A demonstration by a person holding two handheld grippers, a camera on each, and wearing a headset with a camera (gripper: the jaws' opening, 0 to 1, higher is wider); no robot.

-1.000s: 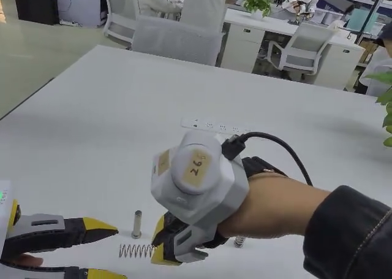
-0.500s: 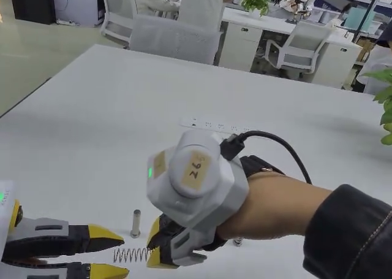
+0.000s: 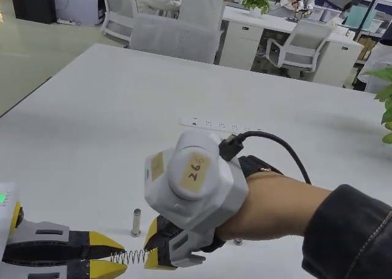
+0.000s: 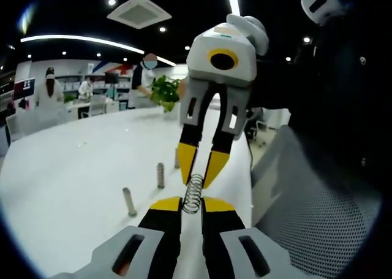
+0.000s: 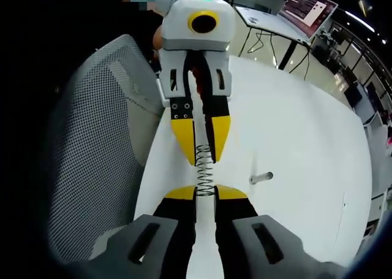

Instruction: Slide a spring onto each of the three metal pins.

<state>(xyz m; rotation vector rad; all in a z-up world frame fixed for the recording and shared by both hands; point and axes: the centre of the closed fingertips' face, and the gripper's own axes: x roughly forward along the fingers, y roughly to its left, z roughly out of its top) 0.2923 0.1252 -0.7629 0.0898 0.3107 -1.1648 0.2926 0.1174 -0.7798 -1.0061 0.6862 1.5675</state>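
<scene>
Evidently unfinished: left tongs (image 4: pixel 193 204) and right tongs (image 5: pixel 205 193) both pinch one thin steel coil spring (image 5: pixel 204 162); a grey metal pin (image 3: pixel 136 222) stands bare.

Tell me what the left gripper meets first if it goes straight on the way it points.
The spring: its near end already lies between the tips of the left gripper. Right behind it, head-on, comes the right gripper, holding the spring's far end. How close the two grippers are is hard to judge.

White-bodied right gripper (image 3: pixel 152 254) — yellow-tipped black jaws; black cable (image 3: pixel 275 145); dark sleeve (image 3: pixel 352 236)
</scene>
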